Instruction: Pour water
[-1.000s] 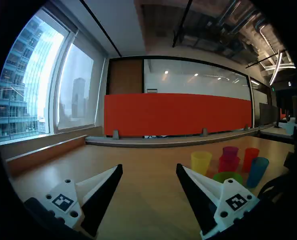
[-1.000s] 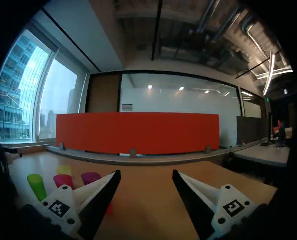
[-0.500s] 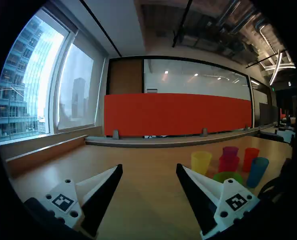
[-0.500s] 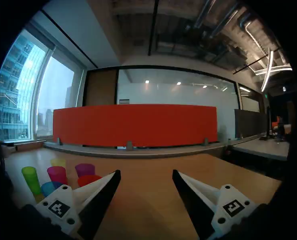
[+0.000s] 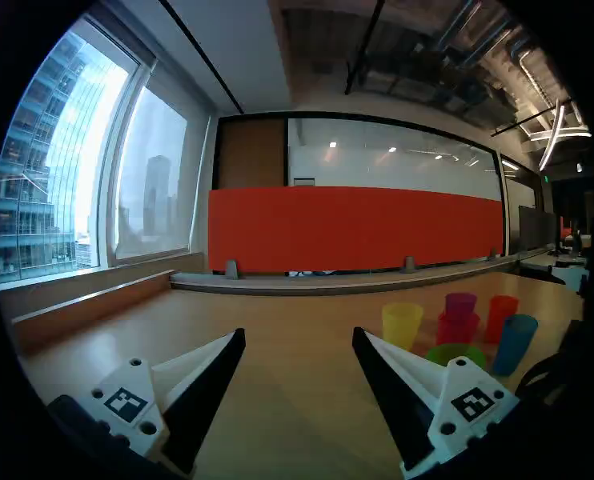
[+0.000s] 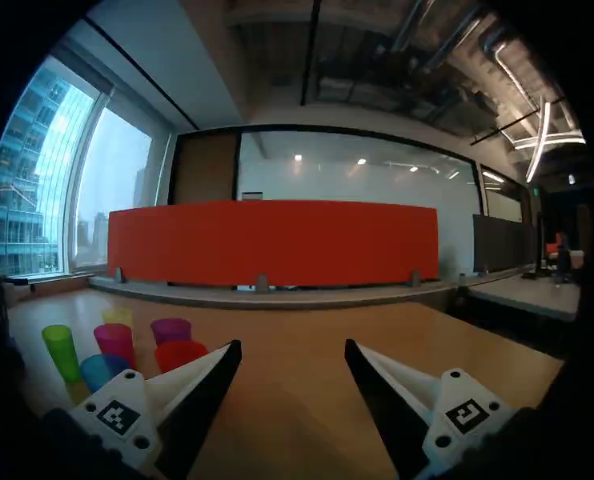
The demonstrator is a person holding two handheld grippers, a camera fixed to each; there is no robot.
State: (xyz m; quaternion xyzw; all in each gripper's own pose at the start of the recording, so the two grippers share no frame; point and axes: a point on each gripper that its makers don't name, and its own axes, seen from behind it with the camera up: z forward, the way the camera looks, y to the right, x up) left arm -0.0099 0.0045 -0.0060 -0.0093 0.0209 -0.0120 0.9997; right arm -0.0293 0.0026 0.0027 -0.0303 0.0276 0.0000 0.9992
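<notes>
Several coloured plastic cups stand in a cluster on the wooden table [image 5: 297, 320]. The left gripper view has them at the right: a yellow cup [image 5: 401, 324], a purple cup [image 5: 460, 305], a red cup [image 5: 501, 317], a blue cup [image 5: 515, 342] and a green cup [image 5: 455, 354] just behind the right finger. In the right gripper view they sit at the lower left: green cup [image 6: 60, 352], pink cup [image 6: 115, 342], purple cup [image 6: 171, 330], red cup [image 6: 181, 354], blue cup [image 6: 103, 370]. My left gripper [image 5: 298, 332] is open and holds nothing. My right gripper [image 6: 291, 344] is open and holds nothing too.
A red divider panel [image 5: 353, 228] runs along the table's far edge, with a glass wall behind it. Tall windows [image 5: 65, 176] line the left side. Another desk [image 6: 529, 296] stands at the far right. Bare wood lies ahead of both grippers.
The right gripper's view has shifted, so the cups sit higher and show more fully at its lower left. The left gripper has stayed still. Both stay open.
</notes>
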